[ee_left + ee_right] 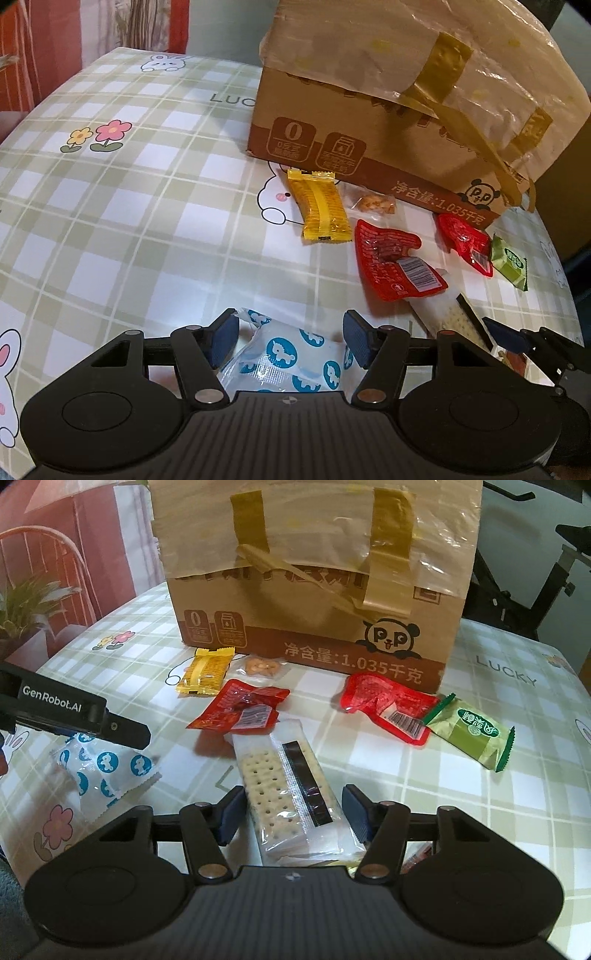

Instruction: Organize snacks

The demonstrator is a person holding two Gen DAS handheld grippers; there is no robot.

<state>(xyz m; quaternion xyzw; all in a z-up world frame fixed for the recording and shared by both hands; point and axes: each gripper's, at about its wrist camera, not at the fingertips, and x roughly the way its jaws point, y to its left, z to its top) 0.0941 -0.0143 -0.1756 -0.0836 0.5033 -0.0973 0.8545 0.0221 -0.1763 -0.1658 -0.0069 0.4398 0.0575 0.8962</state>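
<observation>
In right wrist view only, cracker pack (291, 797) is seen whole, gripped by right gripper (291, 816); left gripper (288, 341) clamps blue-print pkt (291, 358), near end hidden.

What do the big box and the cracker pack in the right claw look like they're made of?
Box: brown corrugated cardboard, matte, printed, patched with glossy tape and clear film on top. Cracker pack: thin clear plastic wrap, shiny, crackers visible through it.

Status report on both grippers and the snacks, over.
Left gripper straddling blue-print packet, right gripper straddling cracker pack; grip unclear on both. Other snacks loose before box. Nothing in the way.
</observation>
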